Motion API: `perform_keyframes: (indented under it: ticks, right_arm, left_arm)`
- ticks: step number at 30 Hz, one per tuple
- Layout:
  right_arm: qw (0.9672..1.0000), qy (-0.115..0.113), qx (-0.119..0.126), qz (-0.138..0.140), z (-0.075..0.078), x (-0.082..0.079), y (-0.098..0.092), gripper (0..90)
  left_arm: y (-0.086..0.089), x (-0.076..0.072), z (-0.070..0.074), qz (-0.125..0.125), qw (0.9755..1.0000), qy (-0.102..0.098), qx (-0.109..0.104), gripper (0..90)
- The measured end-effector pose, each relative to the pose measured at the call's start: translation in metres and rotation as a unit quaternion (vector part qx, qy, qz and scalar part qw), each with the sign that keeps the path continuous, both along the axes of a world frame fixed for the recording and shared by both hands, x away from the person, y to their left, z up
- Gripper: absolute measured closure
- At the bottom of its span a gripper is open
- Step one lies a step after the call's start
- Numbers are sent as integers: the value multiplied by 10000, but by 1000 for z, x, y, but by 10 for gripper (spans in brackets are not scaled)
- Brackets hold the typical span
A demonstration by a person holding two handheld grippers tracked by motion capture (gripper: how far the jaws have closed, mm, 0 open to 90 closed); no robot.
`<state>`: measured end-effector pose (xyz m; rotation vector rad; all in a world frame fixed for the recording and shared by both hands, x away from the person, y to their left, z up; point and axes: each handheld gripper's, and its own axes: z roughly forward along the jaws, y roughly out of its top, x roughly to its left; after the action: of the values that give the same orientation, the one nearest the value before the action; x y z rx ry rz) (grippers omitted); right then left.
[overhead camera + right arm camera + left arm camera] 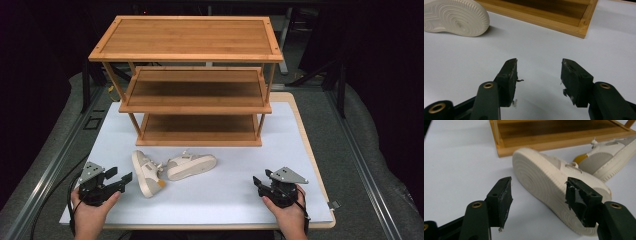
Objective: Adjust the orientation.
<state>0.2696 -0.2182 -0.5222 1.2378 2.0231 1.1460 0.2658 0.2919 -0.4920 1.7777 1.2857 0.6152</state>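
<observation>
Even overhead light fell on the white bench (215, 195) while the surroundings lay nearly black, shadows under the shelf (192, 82) and shoes (170, 170) were short and soft, and both gripper views looked soft, with the nearest parts blurred.
</observation>
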Motion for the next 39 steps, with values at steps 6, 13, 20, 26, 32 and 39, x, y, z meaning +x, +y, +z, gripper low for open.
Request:
perform_keyframes:
  ticks: [6, 13, 20, 26, 32, 39]
  right_arm:
    - [10000, -3, 9, -1, 0, -1, 0, 471]
    - [10000, -4, -14, 31, 1, -2, 0, 471]
    - [10000, -59, 13, 44, 3, -4, -1, 470]
    - [9999, -95, 23, 42, 5, -6, 0, 470]
    - [9999, -126, 44, 46, 6, -7, -1, 470]
    - [9998, -146, 85, 46, 7, -7, -1, 471]
  left_arm:
    - [-13, 7, 0, -80, 9999, 116, -5, 320]
    - [-19, 11, -10, -130, 9996, 200, 121, 302]
    - [-6, 2, -10, -6, 9994, 263, 213, 341]
    - [13, -3, -15, 286, 9982, 496, 201, 371]
    - [32, -12, -25, 461, 9957, 790, 145, 390]
    - [40, -21, -13, 618, 9958, 561, -366, 389]
